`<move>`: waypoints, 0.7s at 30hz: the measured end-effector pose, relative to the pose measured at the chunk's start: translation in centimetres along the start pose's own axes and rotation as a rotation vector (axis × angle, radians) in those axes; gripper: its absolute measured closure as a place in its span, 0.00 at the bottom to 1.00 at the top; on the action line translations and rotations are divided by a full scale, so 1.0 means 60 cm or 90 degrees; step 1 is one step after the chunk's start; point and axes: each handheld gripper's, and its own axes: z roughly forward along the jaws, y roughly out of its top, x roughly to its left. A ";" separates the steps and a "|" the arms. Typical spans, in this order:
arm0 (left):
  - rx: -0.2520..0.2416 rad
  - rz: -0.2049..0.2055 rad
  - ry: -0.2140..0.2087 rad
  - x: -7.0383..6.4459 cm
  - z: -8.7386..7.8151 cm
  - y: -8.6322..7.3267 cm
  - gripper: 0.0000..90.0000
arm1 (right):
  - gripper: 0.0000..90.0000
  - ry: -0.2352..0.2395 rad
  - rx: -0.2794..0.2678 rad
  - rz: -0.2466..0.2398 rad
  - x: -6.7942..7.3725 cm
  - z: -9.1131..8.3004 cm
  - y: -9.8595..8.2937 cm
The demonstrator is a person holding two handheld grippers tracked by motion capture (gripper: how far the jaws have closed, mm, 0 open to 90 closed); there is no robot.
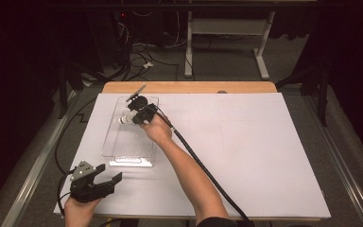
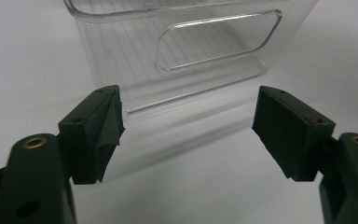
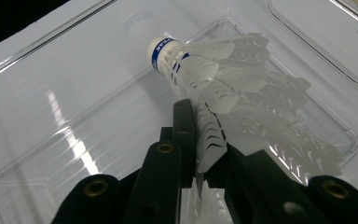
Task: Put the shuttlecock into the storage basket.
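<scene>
A clear bin (image 1: pixel 128 135) lies on the white sheet (image 1: pixel 246 151) that covers the table, its long side running away from the person. It serves as the landmark here.

Nearest the person and just left of the bin's near end, the left gripper (image 1: pixel 108 173) rests low over the sheet, held by the left hand (image 1: pixel 79 210). Its jaws stand wide apart with nothing between them. In the left gripper view the left gripper (image 2: pixel 186 126) faces the bin's (image 2: pixel 177 51) near end wall, where a slot-shaped handle cutout shows, and bare sheet (image 2: pixel 28 70) lies between the two pads. The gripper is near the bin but not touching it.

Over the bin's far half, the right hand (image 1: pixel 157 128) holds the right gripper (image 1: pixel 131 116), its cable (image 1: pixel 203 170) trailing back along the forearm. The right gripper view shows the right gripper (image 3: pixel 203 154) clamped on the feather skirt of a shuttlecock (image 3: pixel 214 88). The white cork, ringed by a blue band, points away from the jaws toward the bin's (image 3: pixel 51 116) ribbed floor. The shuttlecock (image 1: pixel 124 120) sits inside the bin's outline; whether its cork touches the floor cannot be told.
</scene>
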 end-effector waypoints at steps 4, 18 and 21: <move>0.001 -0.003 -0.002 0.001 0.000 0.000 0.28 | 0.94 0.002 0.003 -0.001 -0.001 0.000 0.001; -0.001 -0.007 0.000 0.001 -0.001 0.000 0.28 | 0.73 -0.028 0.037 -0.035 0.004 -0.002 0.005; 0.000 -0.007 0.001 0.001 -0.001 0.000 0.28 | 0.71 -0.030 0.034 -0.027 -0.002 -0.009 0.005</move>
